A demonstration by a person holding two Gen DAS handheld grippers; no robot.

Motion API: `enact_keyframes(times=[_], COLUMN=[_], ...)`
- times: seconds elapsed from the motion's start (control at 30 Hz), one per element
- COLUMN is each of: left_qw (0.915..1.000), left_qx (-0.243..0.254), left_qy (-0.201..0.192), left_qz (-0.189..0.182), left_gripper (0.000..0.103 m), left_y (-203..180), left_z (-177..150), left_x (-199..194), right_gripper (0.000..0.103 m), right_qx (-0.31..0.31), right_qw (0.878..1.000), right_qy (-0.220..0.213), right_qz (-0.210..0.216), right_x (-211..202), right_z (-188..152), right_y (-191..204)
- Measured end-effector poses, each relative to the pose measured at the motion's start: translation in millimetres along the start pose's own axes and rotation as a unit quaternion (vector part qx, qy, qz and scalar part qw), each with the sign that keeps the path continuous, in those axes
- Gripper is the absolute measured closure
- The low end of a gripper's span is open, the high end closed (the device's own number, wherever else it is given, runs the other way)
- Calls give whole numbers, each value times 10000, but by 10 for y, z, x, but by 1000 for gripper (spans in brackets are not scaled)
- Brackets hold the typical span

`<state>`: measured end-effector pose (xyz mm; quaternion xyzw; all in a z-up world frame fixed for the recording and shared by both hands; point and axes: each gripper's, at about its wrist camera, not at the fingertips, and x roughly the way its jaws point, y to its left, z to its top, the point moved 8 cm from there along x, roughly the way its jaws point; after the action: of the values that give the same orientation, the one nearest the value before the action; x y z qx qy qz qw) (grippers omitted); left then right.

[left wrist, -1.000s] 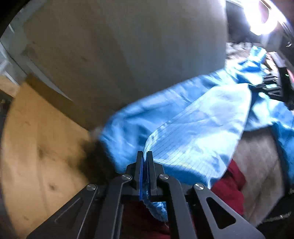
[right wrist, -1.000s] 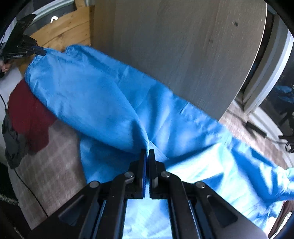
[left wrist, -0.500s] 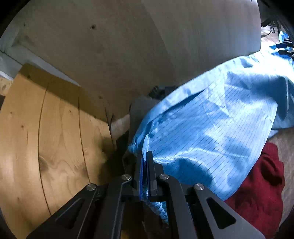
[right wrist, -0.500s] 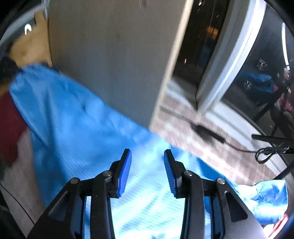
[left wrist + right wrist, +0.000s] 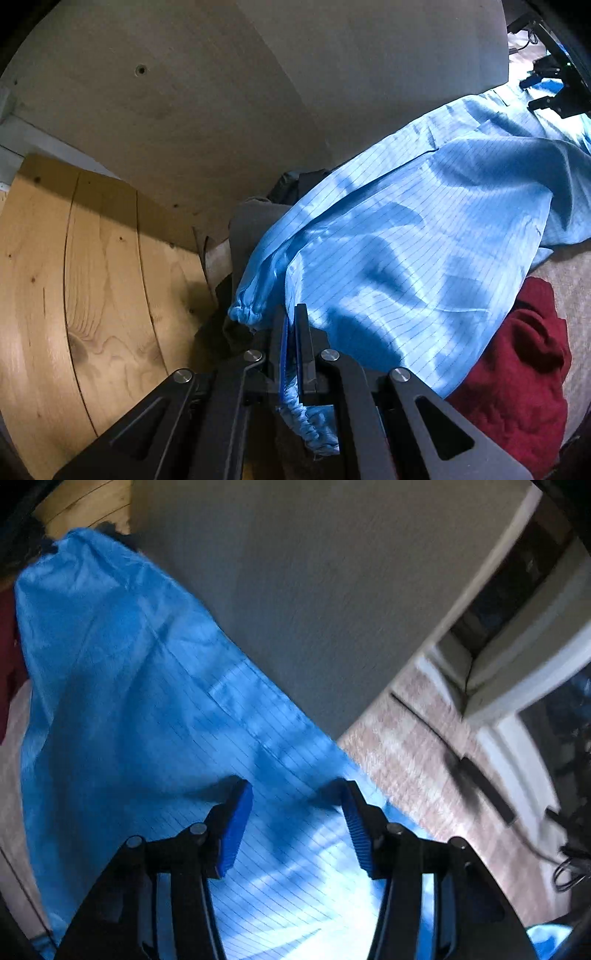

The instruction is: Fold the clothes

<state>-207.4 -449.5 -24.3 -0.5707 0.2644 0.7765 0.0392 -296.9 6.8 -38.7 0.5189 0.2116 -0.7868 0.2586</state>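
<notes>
Clamping the gathered cuff of the blue garment (image 5: 406, 236), the left gripper (image 5: 293, 332) holds it narrow-jawed; the right gripper (image 5: 293, 805) hovers wide apart above the cloth, grasping nothing; the garment lies spread and rumpled beside a red garment (image 5: 517, 369), no neat fold visible; folding seems unfinished.

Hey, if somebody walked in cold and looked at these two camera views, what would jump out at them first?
The big blue garment, shiny with thin dark lines, fills the middle of both views. The left gripper is pinched shut on its gathered cuff at the bottom of the left view, while the right gripper hangs open above the cloth. A dark red garment lies bunched at the lower right of the left view.
</notes>
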Motion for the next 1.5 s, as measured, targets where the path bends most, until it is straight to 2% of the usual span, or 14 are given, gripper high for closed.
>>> enact_keyframes(times=[0.03,0.23,0.47,0.7,0.8,0.83,0.93,1.0,1.13,1.2,1.23,1.27,1.33,1.5], left_qw=[10000,9996,9988,9994,9994,9990,9968,9954,9942,9943,9942,9941,9936,9911], left_qx=[55,163,-51,-45,-103,-223,-582,-740,-801,-877,-914,-952,-1027,-1214], left_qy=[-21,-204,-423,-110,-41,-91,-243,-374,-489,-484,-481,-479,-473,-458], left_qz=[-12,77,242,322,324,364,483,477,518,370,295,221,73,-298], left_gripper=[100,100,100,99,88,78,66,60,60,60,60,60,60,59], left_y=[40,127,358,429,472,522,675,795,849,793,765,737,681,542], left_z=[47,182,396,450,497,505,529,506,244,121,60,-1,-124,-428], left_x=[44,43,-39,382,462,401,218,59,-180,-180,-181,-181,-183,-190], right_gripper=[101,101,102,102,102,102,100,94,91,78,76,76,76,76], right_qx=[-30,-141,310,346,330,374,467,476,538,532,517,543,567,29], right_qw=[10000,9985,9904,9880,9853,9851,9813,9786,9761,9739,9732,9742,9826,9875], right_qy=[-9,-221,-519,-381,-316,-259,-72,-135,-487,-679,-755,-832,-1008,-1573], right_qz=[-39,-478,-1242,-1459,-1645,-1659,-1864,-1998,-2048,-2101,-2111,-2025,-1455,65], right_x=[-8,-137,-259,30,44,45,-25,-157,-531,-703,-695,-730,-866,-885], right_z=[-12,-15,123,146,165,168,185,215,306,341,458,536,722,1357], right_y=[10,93,-167,-62,-15,-11,-2,45,235,362,406,406,471,1651])
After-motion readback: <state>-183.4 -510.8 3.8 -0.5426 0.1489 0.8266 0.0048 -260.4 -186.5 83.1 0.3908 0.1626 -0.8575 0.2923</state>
